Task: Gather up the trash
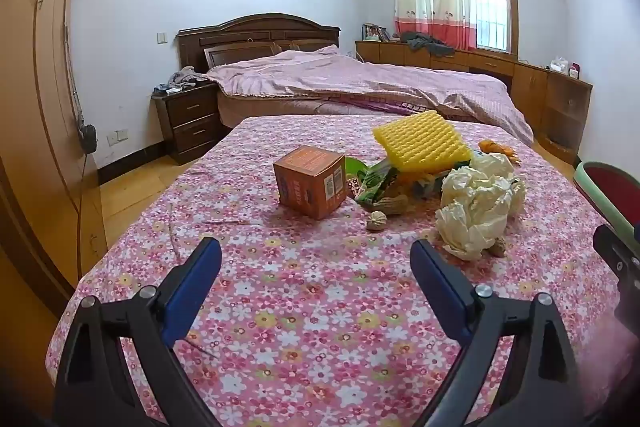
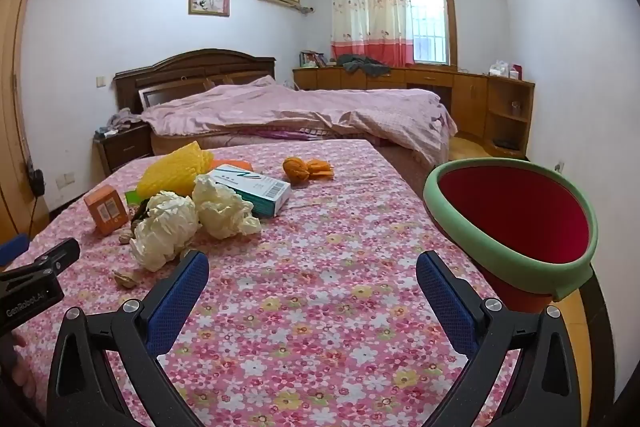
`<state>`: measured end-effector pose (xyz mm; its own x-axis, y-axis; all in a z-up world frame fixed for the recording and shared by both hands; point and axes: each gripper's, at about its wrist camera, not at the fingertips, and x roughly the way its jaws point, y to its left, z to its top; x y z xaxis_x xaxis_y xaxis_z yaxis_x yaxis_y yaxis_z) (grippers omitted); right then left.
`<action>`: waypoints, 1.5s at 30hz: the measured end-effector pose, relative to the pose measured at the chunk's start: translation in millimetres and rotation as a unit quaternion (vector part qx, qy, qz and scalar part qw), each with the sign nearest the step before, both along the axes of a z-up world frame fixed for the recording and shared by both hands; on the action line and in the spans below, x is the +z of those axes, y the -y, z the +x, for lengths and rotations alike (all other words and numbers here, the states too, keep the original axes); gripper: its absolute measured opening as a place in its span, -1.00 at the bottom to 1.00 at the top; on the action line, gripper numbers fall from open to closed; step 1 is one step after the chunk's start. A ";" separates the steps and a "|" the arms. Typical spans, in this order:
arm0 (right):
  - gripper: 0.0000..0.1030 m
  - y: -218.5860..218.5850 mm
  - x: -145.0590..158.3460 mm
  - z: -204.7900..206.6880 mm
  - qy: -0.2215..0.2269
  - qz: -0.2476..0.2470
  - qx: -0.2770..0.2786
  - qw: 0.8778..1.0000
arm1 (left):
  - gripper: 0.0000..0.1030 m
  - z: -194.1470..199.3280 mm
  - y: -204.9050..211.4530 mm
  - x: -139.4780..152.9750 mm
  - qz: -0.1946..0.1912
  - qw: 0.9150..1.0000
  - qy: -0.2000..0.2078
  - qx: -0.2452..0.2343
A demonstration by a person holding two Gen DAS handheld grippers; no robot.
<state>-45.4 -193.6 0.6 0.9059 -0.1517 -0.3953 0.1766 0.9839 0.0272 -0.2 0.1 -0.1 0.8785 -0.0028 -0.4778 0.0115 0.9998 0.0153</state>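
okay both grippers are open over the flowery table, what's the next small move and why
Probably ease the right gripper forward and left onto the nearest crumpled tissue. Its jaws are open and empty, that tissue lies closest ahead of it, and the red bin stands at its right for the drop.

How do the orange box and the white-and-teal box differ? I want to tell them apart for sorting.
The orange box is squat and cube-like and stands upright; the white-and-teal box is long and flat and lies on its broad face. The orange box stands apart from the crumpled tissues; the white-and-teal box lies partly behind them. Both bear barcodes and rest on the floral cloth.
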 end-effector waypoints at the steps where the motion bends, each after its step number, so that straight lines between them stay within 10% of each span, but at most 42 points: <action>1: 1.00 0.0 0.0 0.1 -0.001 0.000 0.000 1.000 | 0.84 0.0 0.0 0.1 0.000 1.000 0.000 -0.001; 45: 1.00 -1.9 0.1 0.6 -0.007 -0.006 -0.003 1.000 | 0.84 4.1 -0.1 -2.4 0.002 1.000 -0.006 -0.003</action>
<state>-44.8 -191.7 0.6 0.8993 -0.1615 -0.4064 0.1827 0.9831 0.0135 3.9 0.2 -2.4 0.8724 -0.0063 -0.4888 0.0177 0.9997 0.0187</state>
